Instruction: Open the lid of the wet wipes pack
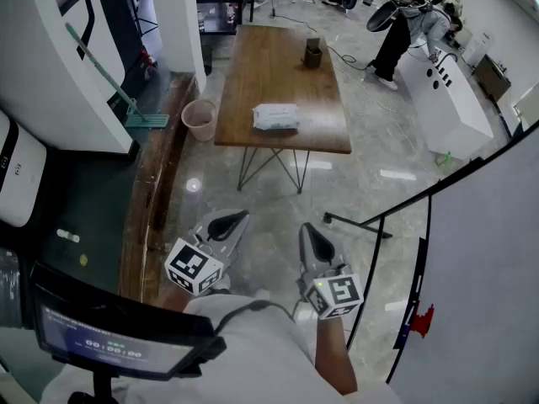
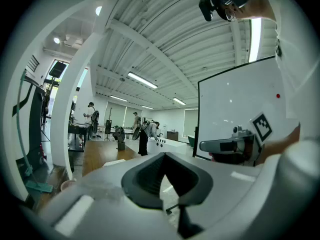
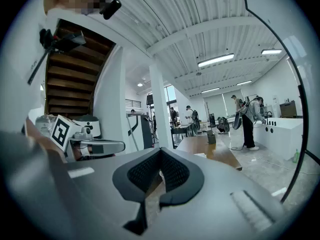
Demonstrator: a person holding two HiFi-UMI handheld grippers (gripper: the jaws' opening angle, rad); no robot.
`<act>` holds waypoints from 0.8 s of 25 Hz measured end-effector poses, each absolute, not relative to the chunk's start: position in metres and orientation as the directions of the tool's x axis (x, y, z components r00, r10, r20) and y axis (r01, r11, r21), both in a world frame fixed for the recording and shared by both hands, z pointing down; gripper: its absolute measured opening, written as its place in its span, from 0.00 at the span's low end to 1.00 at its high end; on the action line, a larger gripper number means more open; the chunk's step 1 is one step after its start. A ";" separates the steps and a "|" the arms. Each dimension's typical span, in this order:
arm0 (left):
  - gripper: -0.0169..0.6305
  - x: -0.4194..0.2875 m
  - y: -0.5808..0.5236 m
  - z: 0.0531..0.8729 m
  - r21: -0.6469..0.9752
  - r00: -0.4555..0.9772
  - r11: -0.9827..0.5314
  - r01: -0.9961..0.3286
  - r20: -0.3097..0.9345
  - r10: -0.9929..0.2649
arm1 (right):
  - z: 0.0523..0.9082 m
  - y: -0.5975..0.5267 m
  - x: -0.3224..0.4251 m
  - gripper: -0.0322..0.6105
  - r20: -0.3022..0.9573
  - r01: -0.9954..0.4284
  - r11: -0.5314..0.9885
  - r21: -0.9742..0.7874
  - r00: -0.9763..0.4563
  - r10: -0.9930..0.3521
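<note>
the wet wipes pack (image 1: 275, 117) lies flat on the wooden counter (image 1: 253, 66), close to the counter's near edge and about midway along it. it is too small in every view to tell how its lid stands. a small dark box (image 1: 312, 55) stands farther back on the counter, toward its right side. a pink bucket (image 1: 200, 119) sits on the floor just beside the counter's near left corner.

both claws hang over the floor, well short of the counter and pointing toward it. the left claw (image 1: 229, 224) has its pads pressed together with nothing between them. the right claw (image 1: 313, 239) is pressed together too, and empty. a person (image 1: 396, 32) bends over a white cabinet (image 1: 442, 99) off the counter's far right side.
</note>
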State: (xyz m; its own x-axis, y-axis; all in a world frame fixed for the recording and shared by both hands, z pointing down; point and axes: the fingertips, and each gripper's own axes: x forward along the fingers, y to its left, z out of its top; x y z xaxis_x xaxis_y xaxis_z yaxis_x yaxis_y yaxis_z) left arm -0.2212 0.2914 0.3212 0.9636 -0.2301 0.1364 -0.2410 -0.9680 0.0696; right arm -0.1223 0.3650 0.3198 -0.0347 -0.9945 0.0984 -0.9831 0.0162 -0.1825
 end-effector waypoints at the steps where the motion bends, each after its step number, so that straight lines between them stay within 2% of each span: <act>1: 0.03 -0.222 0.291 0.320 0.069 0.963 -0.968 -0.242 0.139 -0.231 | 0.319 0.365 -0.123 0.06 0.100 -0.983 0.018 -0.183 -0.037 -0.994; 11: 0.03 -0.214 0.284 0.312 0.061 0.947 -0.954 -0.293 0.152 -0.281 | 0.308 0.363 -0.126 0.06 0.096 -0.967 0.108 -0.231 -0.133 -0.986; 20: 0.03 -0.185 0.324 0.329 0.024 0.933 -0.945 -0.326 0.170 -0.318 | 0.338 0.406 -0.088 0.06 0.082 -0.948 0.148 -0.280 -0.177 -0.981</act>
